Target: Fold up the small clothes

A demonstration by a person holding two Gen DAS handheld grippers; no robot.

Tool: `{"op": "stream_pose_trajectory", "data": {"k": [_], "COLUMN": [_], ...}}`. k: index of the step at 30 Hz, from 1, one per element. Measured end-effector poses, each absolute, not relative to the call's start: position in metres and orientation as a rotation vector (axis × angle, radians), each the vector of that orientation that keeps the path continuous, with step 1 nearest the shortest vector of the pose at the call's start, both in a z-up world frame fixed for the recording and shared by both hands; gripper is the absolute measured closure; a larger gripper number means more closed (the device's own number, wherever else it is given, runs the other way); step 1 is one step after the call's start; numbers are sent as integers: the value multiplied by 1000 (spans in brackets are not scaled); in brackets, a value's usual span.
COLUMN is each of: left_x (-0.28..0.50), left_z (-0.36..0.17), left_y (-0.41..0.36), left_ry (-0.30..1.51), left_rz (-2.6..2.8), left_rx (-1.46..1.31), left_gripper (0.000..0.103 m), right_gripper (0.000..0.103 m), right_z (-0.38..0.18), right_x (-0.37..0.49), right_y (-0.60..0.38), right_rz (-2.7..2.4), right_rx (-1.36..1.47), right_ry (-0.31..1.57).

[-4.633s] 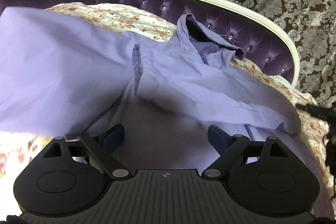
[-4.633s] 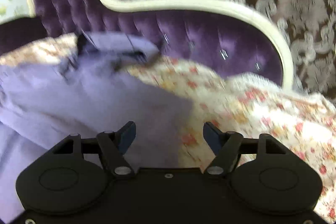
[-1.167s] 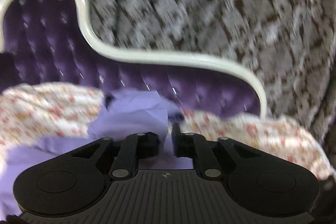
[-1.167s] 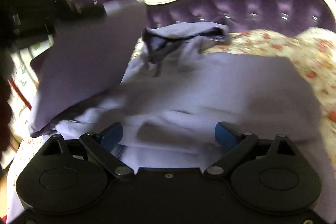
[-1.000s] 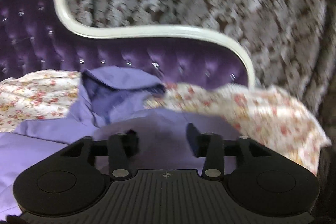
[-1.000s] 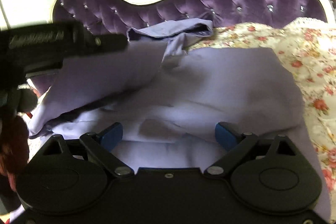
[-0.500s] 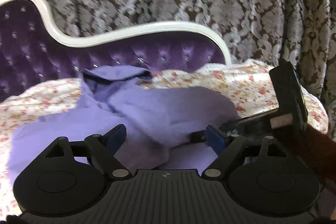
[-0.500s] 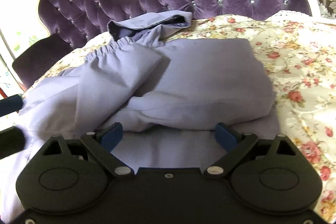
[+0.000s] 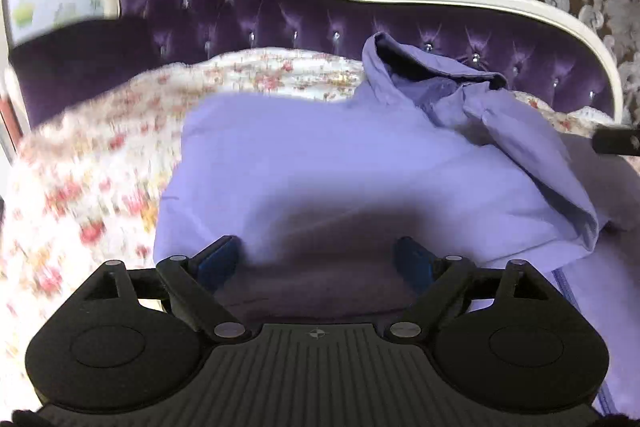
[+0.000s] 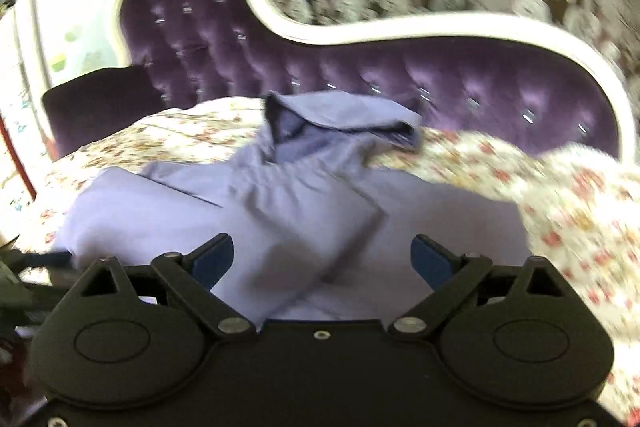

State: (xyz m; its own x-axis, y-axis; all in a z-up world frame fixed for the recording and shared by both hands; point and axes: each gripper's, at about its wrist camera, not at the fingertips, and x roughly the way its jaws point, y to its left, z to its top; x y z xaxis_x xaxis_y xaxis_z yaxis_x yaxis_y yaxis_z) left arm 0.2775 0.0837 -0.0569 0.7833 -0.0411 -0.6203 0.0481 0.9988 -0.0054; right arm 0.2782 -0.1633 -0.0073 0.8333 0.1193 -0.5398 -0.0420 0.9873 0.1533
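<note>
Left gripper [image 9: 318, 259]: jaws wide, just opened further, nothing pinched; the blue pads hang above the near hem of the lilac garment [image 9: 340, 163] without pressing it. Right gripper [image 10: 322, 259]: jaws likewise wide and empty, poised over the garment's lower middle. The garment lies flat on the floral bedspread [image 9: 80, 179], its hood [image 10: 340, 123] at the end nearest the tufted purple headboard [image 9: 260, 7], hem toward the cameras. One sleeve [image 9: 536, 171] is laid slantwise across the body, probably so the sides come inward and leave a narrow panel. Both tools stand free of the cloth, which suggests a release between folds. The hem lies nearest both grippers and is the likely next hold, to be carried toward the hood.
</note>
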Motion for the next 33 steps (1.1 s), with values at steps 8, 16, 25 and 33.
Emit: {"op": "stream_pose_trajectory", "data": {"k": [8,16,25,33], "left_x": [273,268,268,268], "left_z": [-59,-61,-61,-60], "left_y": [85,88,88,88], "left_ry": [673,668,668,669], "left_rz": [-51,-51,-50,-47], "left_rx": [-15,-32,-35,-36], "left_gripper": [15,15,15,15], "right_gripper": [7,32,27,27], "right_z": [-22,-32,-49,-42], "right_x": [318,292,234,249], "right_y": [-107,-171,-257,-292], "right_rz": [103,-27,-23,87], "right_rx": [-31,52,297,497], "right_ry": [606,644,716,626]}}
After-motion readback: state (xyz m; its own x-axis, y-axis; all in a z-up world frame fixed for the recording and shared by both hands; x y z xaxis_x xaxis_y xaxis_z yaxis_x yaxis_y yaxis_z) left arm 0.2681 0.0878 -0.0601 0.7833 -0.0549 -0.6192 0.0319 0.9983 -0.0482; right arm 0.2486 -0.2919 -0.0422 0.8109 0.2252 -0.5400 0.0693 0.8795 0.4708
